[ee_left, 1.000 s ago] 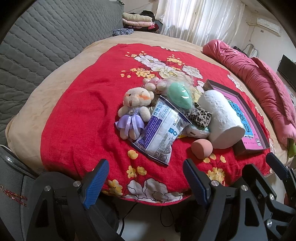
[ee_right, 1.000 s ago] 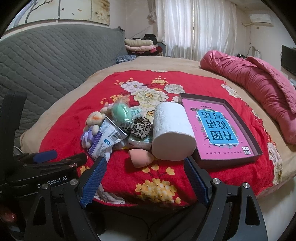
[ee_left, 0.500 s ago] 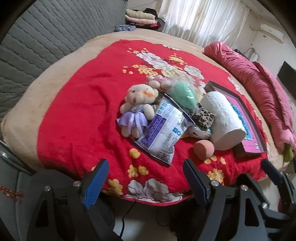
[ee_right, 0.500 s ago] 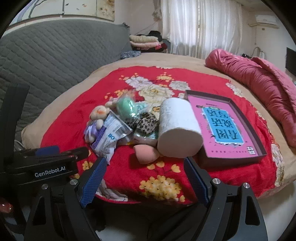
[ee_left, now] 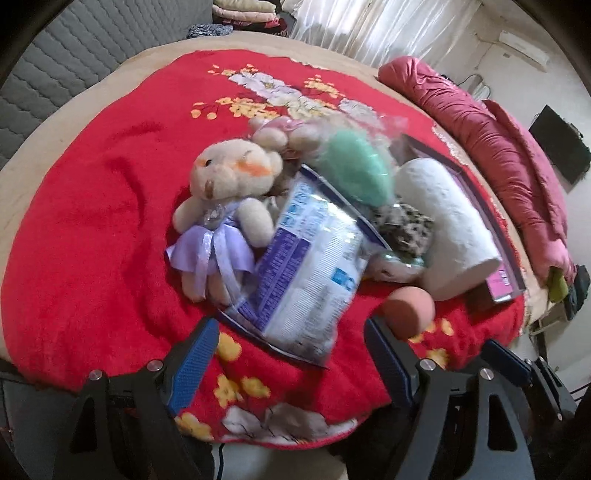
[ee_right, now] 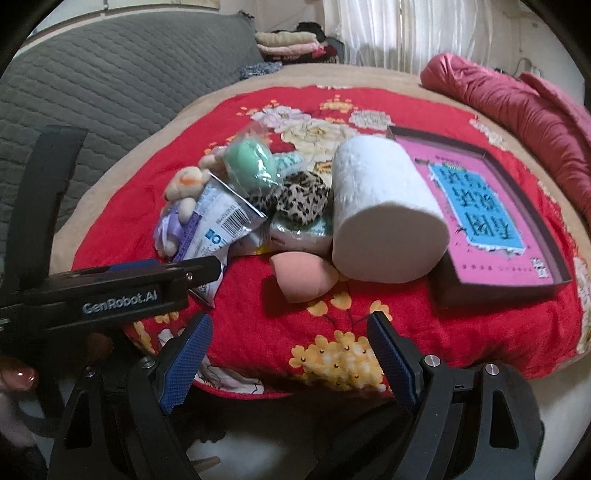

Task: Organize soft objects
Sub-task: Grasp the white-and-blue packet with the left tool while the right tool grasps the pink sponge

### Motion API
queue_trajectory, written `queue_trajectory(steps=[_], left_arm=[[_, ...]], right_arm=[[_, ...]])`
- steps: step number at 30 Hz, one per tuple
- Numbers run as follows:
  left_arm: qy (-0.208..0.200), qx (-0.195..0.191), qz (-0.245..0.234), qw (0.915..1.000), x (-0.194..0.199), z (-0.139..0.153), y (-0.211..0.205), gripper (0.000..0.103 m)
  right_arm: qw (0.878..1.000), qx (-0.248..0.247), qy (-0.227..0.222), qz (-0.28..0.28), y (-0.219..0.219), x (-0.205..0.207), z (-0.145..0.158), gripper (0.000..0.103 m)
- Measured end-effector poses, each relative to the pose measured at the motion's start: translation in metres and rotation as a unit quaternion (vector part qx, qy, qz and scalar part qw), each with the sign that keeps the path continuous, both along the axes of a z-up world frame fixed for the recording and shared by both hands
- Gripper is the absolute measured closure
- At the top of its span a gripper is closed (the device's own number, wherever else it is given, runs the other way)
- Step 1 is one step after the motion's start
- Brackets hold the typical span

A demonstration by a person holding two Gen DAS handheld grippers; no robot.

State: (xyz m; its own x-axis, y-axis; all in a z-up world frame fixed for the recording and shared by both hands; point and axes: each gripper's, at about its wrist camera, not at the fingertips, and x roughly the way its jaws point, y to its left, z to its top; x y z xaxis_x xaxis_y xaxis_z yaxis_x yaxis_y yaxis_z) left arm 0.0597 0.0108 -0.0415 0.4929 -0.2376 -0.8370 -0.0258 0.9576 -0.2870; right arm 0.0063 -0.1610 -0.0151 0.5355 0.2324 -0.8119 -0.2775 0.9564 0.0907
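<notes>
Bed with a tan cover and a red floral blanket [ee_right: 266,325] spread over it. Grey quilted headboard [ee_right: 110,85] behind; white curtains [ee_right: 388,33] at the far wall; a rolled pink-red quilt [ee_right: 517,110] along the far right edge; folded clothes [ee_right: 288,44] stacked beyond the bed.

Soft things lay heaped mid-blanket. Left gripper [ee_left: 288,354] hung low at the near edge, jaws spread wide, nothing between them; the blue-and-white plastic packet [ee_left: 306,273] lay just ahead of its fingertips, a small teddy bear in a lilac dress [ee_left: 221,214] touching the packet's left side. Right gripper [ee_right: 288,362] likewise wide apart and empty, near the blanket's front edge; the peach makeup sponge [ee_right: 303,273] lay just ahead of it, touching the white paper roll [ee_right: 380,218], which lay on its side.

Behind the sponge: a leopard-print scrunchie [ee_right: 303,199], a green sponge in clear wrap [ee_right: 251,166], a pale wrapped bundle [ee_right: 299,236] beneath.

Right of the roll, a shallow dark box [ee_right: 532,206] holding a pink card with a blue panel; no soft item in it.
</notes>
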Motion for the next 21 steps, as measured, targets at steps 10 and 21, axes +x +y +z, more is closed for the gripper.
queue_trajectory(steps=[10, 21], left_arm=[[0.019, 0.006, -0.014, 0.9997, 0.023, -0.019, -0.004, 0.032], [0.004, -0.032, -0.017, 0.9993, 0.025, -0.017, 0.009, 0.059]], right_arm=[[1.000, 0.014, 0.014, -0.010, 0.000, 0.019, -0.015, 0.017], [1.000, 0.014, -0.008, -0.013, 0.005, 0.033, -0.022, 0.017]])
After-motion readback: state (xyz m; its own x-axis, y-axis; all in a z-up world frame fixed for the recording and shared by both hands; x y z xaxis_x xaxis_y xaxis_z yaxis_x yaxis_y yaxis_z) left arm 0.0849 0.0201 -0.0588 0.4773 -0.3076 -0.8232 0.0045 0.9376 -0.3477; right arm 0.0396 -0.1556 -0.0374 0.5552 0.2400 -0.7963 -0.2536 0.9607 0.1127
